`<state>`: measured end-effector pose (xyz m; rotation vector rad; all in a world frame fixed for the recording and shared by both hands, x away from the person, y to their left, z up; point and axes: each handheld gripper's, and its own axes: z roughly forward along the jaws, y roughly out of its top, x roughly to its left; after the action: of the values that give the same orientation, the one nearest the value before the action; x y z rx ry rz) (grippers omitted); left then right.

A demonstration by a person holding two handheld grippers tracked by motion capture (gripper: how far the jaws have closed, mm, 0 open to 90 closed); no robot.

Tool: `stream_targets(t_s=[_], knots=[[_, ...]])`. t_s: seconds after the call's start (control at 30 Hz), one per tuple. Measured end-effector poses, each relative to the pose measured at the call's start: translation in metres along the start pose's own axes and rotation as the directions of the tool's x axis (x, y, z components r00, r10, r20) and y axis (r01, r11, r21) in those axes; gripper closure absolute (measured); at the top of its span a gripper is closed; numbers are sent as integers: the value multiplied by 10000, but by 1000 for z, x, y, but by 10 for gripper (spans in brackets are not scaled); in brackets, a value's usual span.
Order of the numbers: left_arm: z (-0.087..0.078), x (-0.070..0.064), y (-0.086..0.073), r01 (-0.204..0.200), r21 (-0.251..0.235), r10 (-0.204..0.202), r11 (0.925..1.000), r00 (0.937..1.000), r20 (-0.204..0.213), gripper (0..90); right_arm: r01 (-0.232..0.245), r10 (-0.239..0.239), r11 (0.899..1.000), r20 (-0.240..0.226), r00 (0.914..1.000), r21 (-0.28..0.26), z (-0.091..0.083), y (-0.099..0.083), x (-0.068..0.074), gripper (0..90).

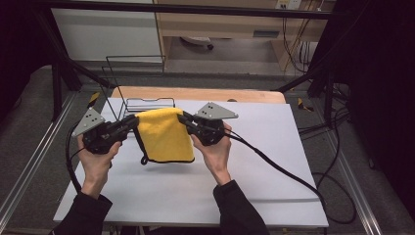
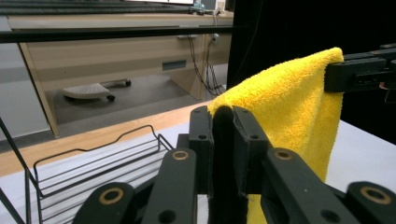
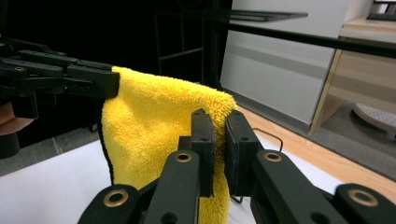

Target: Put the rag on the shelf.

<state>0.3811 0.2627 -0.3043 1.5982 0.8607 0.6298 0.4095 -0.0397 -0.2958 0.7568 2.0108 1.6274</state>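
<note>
Yellow towel held up between two hand-held grippers.

The left hand-held gripper point(image 1: 131, 122) and right hand-held gripper point(image 1: 184, 119) each pinch an upper corner of the yellow towel point(image 1: 164, 135), which hangs above the white surface point(image 1: 274, 161), just in front of the wire rack point(image 1: 147, 104). A corner could slip if the grip is shallow; swinging back risks snagging the rack. Open room lies right of the towel.
</note>
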Motion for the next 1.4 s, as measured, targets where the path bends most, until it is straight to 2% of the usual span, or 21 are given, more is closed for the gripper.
stream_targets(t_s=[0.53, 0.77, 0.93, 1.4], knots=[[-9, 16, 19, 263, -736, -286, 9969, 9991, -308, 791, 202, -193, 9978, 146, 9997, -628, 13, 27, 10, 839], [-14, 21, 30, 291, -1203, -351, 9923, 9982, -482, 791, 279, -266, 9953, 150, 9995, -927, 18, 37, 12, 838], [-16, 25, 37, 180, -1349, -255, 9907, 9982, -547, 791, 300, -284, 9939, 167, 9995, -1065, 22, 45, 13, 839], [-23, 36, 62, 172, -1893, -323, 9818, 9965, -766, 791, 457, -424, 9889, 259, 9988, -1412, 34, 74, 14, 839]])
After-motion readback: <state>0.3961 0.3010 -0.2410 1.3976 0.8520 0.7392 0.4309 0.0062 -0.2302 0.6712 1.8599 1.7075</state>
